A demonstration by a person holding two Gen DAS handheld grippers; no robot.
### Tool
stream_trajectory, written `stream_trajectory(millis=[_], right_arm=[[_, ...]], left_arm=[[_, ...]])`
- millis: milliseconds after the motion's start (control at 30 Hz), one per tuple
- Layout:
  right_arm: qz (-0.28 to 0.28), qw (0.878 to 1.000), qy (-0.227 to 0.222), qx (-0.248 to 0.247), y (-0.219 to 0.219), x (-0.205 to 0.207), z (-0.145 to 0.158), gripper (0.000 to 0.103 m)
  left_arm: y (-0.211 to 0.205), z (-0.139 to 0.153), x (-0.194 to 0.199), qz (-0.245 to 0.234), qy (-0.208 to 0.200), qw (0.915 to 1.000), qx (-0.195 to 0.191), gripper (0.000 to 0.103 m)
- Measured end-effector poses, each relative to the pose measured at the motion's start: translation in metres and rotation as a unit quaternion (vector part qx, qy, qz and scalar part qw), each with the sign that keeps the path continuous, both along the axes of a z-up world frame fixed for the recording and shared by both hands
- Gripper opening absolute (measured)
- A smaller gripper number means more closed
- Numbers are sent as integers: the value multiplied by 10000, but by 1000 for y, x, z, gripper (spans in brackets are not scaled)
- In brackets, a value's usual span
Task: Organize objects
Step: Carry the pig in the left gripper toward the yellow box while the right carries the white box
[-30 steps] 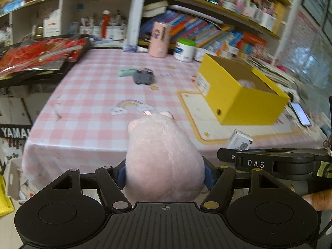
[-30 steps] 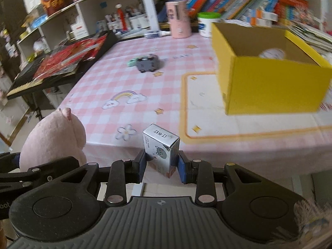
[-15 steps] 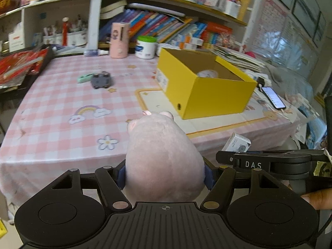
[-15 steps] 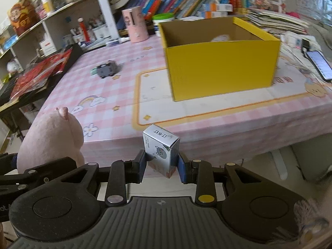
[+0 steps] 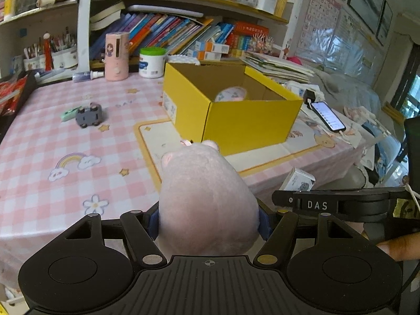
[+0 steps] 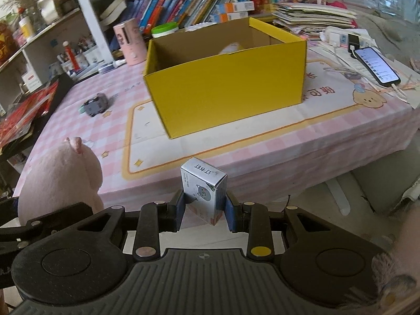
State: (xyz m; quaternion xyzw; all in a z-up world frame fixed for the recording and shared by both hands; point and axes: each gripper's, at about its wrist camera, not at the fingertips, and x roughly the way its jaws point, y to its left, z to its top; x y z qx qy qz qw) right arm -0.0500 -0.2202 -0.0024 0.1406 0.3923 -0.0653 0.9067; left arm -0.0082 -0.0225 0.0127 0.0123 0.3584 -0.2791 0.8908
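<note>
The left gripper (image 5: 208, 223) had its jaws clamped on a plush (image 5: 204, 199), the right gripper (image 6: 204, 210) on a carton (image 6: 203, 190), both short of the counter (image 6: 302, 141); the soft plush could snag the box (image 6: 225, 84) rim

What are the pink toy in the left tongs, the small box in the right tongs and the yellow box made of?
Round pink plush toy: soft fabric, likely stuffed; fuzzy matte nap, body bulges between the left tongs.
Small white printed carton in the right tongs: thin paperboard, slight sheen, crisp folded edges.
Open yellow cardboard box: cardboard, matte yellow outside, raw brown inside, folded corner seam.
</note>
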Motion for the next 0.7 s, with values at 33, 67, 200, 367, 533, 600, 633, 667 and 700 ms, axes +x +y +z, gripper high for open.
stream_trajectory(millis=[33, 67, 200, 367, 533, 600, 633, 667, 700], right_arm=[[10, 10000, -4, -9, -2, 2, 0, 29], [21, 10000, -3, -16, -4, 4, 0, 29], [19, 10000, 6, -37, -14, 13, 1, 29], [-22, 10000, -1, -43, -30, 24, 4, 29], [-72, 9998, -173, -71, -49, 36, 13, 29], [-53, 9995, -294, -99, -56, 43, 18, 29], [-47, 9992, -374, -118, -60, 47, 22, 29], [-41, 9987, -482, -142, -65, 51, 27, 29], [-34, 9982, -574, -154, -70, 54, 31, 29]], left_arm=[[-2, 0, 2, 7, -5, 10000, -5, 68], [-4, 1, 4, 12, -4, 10000, -7, 68], [-16, 2, 12, -15, -24, 10000, -14, 68], [-34, 8, 21, -105, -193, 9998, -41, 68], [-53, 16, 35, -184, -368, 9991, -66, 68], [-58, 22, 42, -175, -482, 9986, -115, 68], [-61, 26, 46, -165, -562, 9982, -140, 68], [-65, 31, 50, -155, -642, 9977, -163, 68], [-69, 34, 55, -145, -711, 9972, -178, 68]])
